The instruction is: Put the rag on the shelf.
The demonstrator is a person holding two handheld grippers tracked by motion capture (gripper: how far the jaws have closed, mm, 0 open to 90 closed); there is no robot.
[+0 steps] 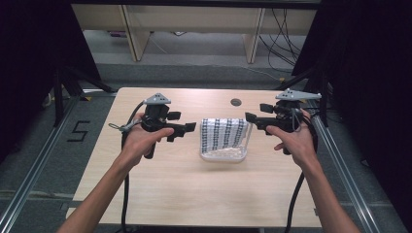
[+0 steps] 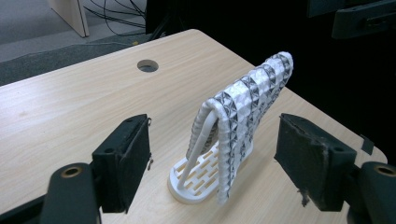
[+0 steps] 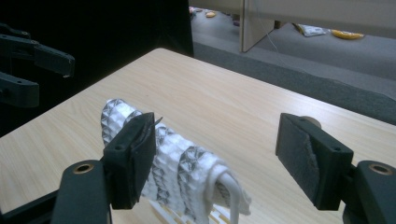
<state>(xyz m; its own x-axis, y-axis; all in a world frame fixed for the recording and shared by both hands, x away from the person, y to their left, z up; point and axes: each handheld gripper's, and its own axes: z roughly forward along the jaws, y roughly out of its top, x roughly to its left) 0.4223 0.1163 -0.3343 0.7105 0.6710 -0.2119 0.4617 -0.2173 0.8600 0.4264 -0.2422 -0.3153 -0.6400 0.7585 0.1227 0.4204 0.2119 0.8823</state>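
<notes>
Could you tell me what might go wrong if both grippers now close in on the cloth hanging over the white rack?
The patterned cloth only drapes over the thin rail of the white rack, so pulling from one end could drag it off unevenly. The rack looks light and stands free on the table, so a tug may tip or slide it. The left gripper and right gripper, both open, flank it closely, so a jaw could catch the rail instead of the cloth.

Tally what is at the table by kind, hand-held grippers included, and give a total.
Patterned cloth, draped on the rack: 1
White rack: 1
Hand-held grippers, left and right, both open: 2
Total: 4
</notes>
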